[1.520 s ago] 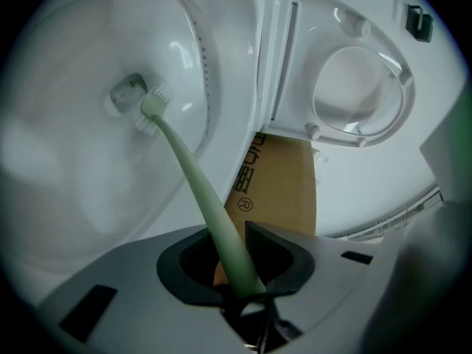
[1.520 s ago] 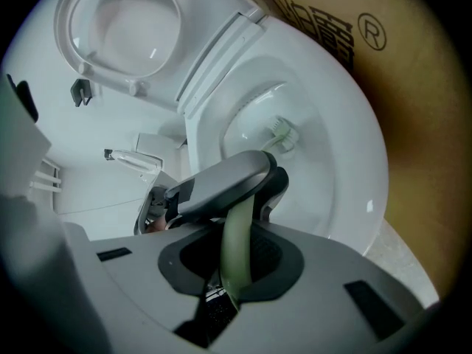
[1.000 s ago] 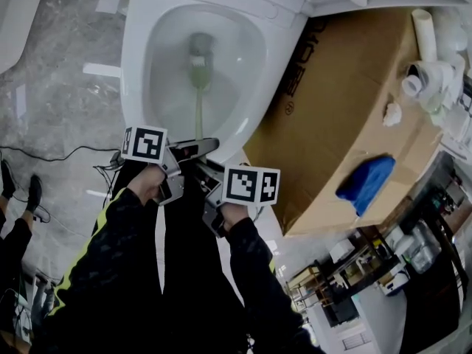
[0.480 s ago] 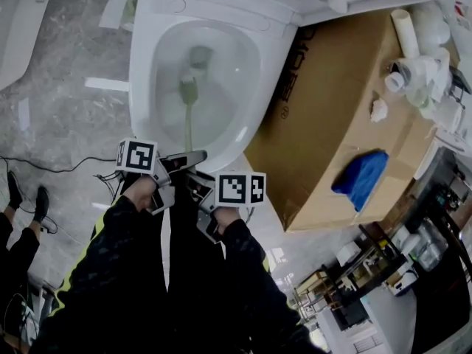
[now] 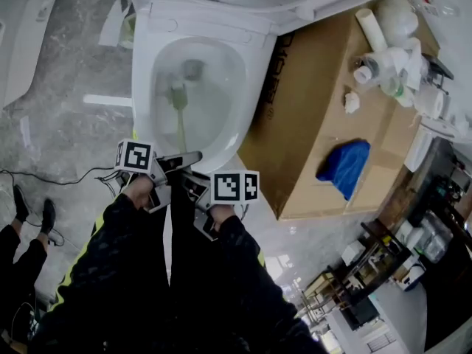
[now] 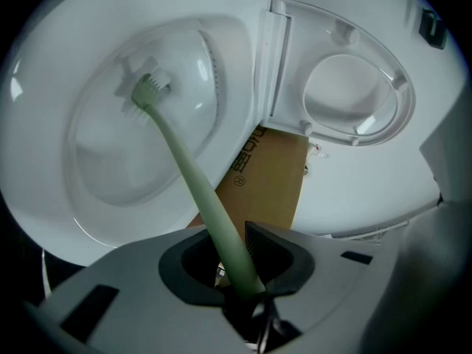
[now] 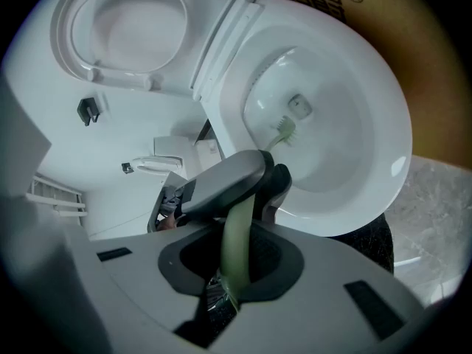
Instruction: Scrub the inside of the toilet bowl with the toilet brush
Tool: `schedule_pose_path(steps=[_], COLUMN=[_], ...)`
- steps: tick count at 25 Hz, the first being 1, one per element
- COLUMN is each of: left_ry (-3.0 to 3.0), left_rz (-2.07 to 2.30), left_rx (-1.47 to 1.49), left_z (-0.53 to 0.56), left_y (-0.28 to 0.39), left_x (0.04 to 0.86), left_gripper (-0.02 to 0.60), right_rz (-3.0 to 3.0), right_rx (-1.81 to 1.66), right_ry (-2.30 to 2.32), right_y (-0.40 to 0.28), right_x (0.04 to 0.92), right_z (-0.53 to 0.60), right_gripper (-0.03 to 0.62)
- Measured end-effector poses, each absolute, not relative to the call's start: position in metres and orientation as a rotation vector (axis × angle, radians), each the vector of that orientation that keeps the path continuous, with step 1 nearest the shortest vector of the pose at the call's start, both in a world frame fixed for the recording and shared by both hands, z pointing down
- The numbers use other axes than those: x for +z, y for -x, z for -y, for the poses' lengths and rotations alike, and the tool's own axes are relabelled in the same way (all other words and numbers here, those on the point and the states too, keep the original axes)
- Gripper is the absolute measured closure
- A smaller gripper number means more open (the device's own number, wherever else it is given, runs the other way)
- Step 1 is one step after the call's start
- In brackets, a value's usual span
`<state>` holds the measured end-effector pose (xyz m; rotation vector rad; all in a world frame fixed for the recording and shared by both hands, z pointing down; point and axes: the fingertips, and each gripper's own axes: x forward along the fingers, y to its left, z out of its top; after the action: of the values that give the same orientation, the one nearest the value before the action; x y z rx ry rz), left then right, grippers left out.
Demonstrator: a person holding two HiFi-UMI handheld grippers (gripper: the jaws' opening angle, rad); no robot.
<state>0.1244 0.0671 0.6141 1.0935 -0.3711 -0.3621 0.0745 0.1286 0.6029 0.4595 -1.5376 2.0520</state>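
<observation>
Left gripper (image 6: 247,286) and right gripper (image 7: 232,286) both clamp the brush (image 5: 180,120) handle just outside the bowl's (image 5: 257,76) near rim. Its head rests low on the bowl's left wall, beside the outlet (image 5: 193,68). We should hold the bristles pressed there and sweep round the bowl evenly.

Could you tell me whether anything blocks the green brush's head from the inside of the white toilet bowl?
Nothing visible does. The white seat is raised, and the pale green plastic toilet brush, held by the left gripper and right gripper, has its head inside the white ceramic toilet bowl.
</observation>
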Motion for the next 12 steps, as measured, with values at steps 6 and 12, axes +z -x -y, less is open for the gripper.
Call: schedule_pose_path(steps=[6,12], left_ry=[-1.138,-1.178], left_rz=[0.361,0.348], left_rx=[-0.324,-0.319], left_z=[-0.056,-0.052], left_y=[-0.113,-0.105], left_x=[0.573,0.512], left_gripper=[0.491,0.491], right_rz=[1.578,1.635], right_rx=[2.056,2.039], right_ry=[-0.491,-0.489], right_y=[-0.062,-0.052], right_x=[0.562,0.504], right_z=[-0.116,-0.112], right_gripper=[0.54,0.54])
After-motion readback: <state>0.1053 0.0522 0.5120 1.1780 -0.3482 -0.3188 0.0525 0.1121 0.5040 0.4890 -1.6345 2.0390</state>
